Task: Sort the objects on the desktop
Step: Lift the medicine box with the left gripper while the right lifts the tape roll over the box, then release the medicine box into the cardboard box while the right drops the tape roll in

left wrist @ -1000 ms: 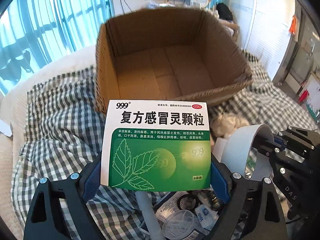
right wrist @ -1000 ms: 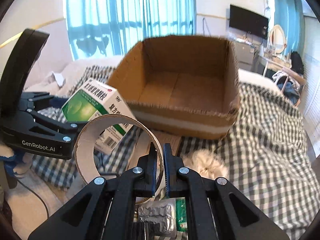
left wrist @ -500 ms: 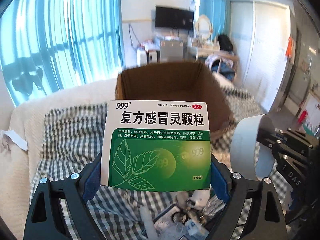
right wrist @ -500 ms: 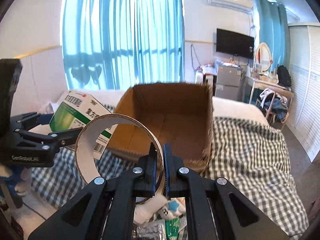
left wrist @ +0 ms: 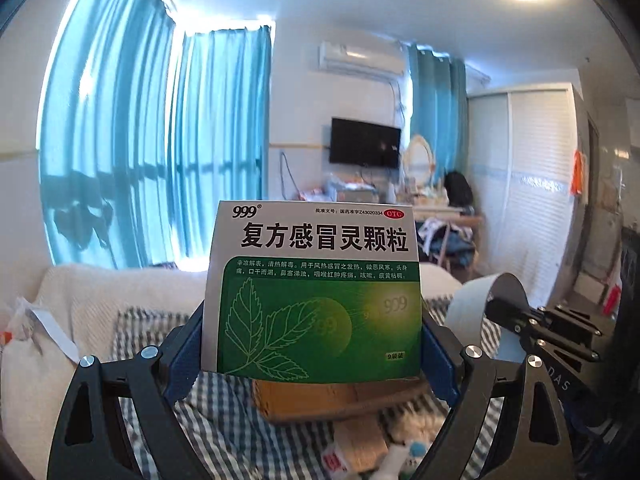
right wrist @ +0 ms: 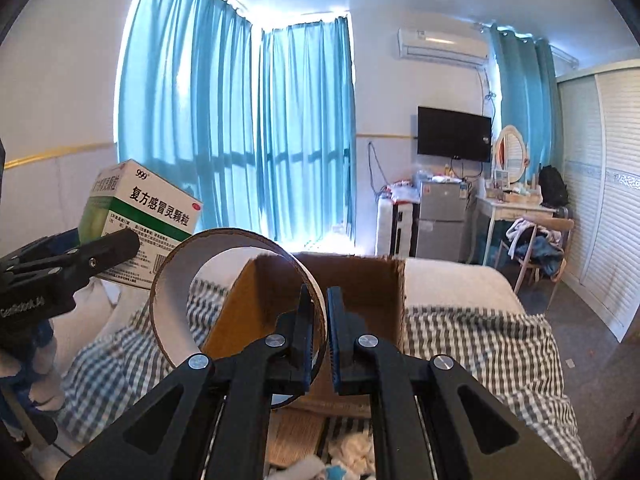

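Carry step — left gripper [left wrist: 312,344] clamps medicine box [left wrist: 314,292], right gripper [right wrist: 319,332] pinches tape roll [right wrist: 236,300]; next — lower both into cardboard box [right wrist: 360,292].

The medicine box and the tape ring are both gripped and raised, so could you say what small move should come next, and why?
Probably carry both forward over the cardboard box. The left gripper clamps the medicine box, the right gripper pinches the tape ring, and the open box lies ahead, below them.

The open cardboard box [right wrist: 320,304] sits on the checked bedspread [right wrist: 480,340] with clear air above its mouth. The tape ring [right wrist: 236,292] in the right claw [right wrist: 318,320] overlaps the near rim. Small clutter [left wrist: 360,452], seemingly wrappers, crowds the bed before it.
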